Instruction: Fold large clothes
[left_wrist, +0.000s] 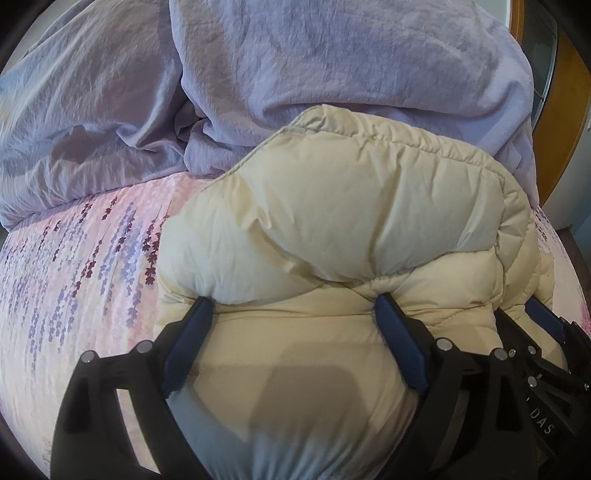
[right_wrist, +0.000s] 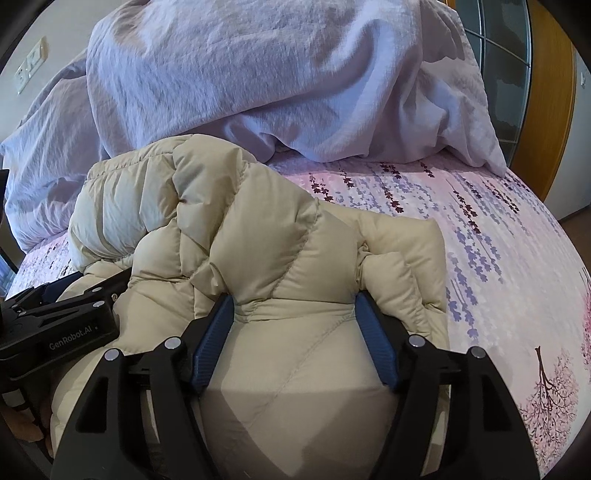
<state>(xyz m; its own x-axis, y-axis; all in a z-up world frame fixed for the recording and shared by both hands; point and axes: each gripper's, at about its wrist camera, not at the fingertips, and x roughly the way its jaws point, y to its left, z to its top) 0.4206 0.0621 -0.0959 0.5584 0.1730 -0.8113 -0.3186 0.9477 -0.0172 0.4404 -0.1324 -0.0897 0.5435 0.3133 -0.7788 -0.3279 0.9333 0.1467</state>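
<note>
A cream puffer jacket (left_wrist: 332, 221) lies bunched on the bed and fills the near half of both views (right_wrist: 258, 240). My left gripper (left_wrist: 295, 306) has its blue fingers (left_wrist: 192, 332) spread wide, and a thick fold of the jacket bulges between them. My right gripper (right_wrist: 293, 302) also has its fingers (right_wrist: 216, 332) wide apart around a thick fold of the jacket. The two grippers sit side by side: the right one shows at the right edge of the left wrist view (left_wrist: 546, 325), the left one at the left edge of the right wrist view (right_wrist: 55, 325).
The bed sheet (left_wrist: 74, 277) is pink with purple flowers. A crumpled lilac duvet (left_wrist: 295, 74) is piled at the far side of the bed (right_wrist: 258, 74). A wooden door frame (right_wrist: 554, 110) stands at the far right.
</note>
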